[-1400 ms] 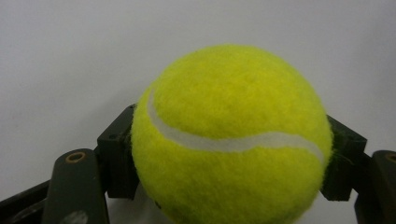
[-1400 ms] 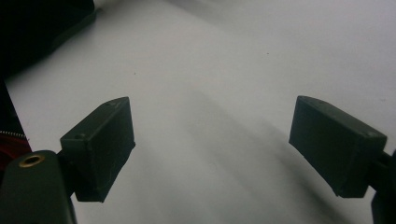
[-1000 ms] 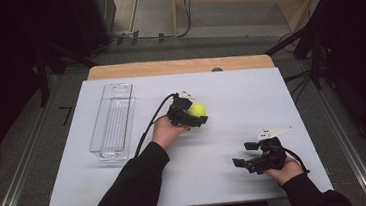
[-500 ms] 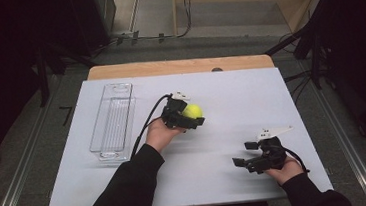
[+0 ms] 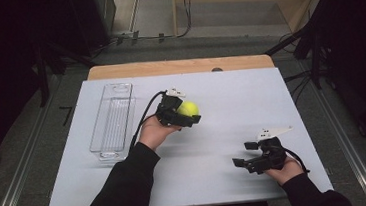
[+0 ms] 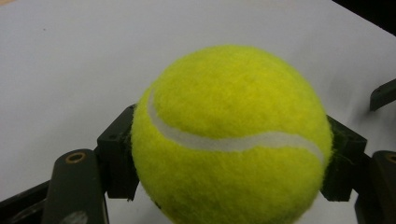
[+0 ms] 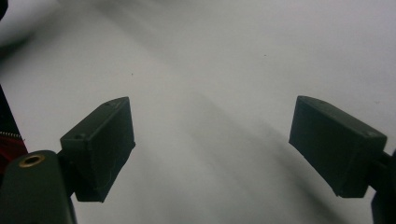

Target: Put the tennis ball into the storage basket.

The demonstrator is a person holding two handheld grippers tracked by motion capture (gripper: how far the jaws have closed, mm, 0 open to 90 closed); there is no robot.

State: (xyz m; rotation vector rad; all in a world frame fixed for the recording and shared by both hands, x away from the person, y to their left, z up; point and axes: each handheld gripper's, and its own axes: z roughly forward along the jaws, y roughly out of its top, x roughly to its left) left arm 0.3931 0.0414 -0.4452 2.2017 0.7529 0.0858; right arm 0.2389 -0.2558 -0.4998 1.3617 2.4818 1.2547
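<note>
Now the left gripper [image 5: 188, 116] is clenching a yellow-green tennis ball [image 5: 188, 108], with one black jaw pressing on each side of it, and is carrying it above the white table [image 5: 230, 94]. The ball is to the right of the clear plastic tray [image 5: 113, 121], near it but apart from it, and it is not touching the table surface.

The step in hand seems to be moving the ball toward the tray. To do it well, I think the person should be keeping the squeeze steady, because a round felt ball can be slipping out if the jaws are loosening. Bringing it over the middle of the tray and lowering it close to the floor of the tray before releasing should be stopping it from bouncing or rolling over the low wall.

The tray is lying long and narrow, left of the ball, and it is looking empty; I am seeing nothing inside it.

The right gripper [image 5: 243, 154] is resting on the table far to the right of the tray, its jaws standing wide apart and grasping nothing.
</note>
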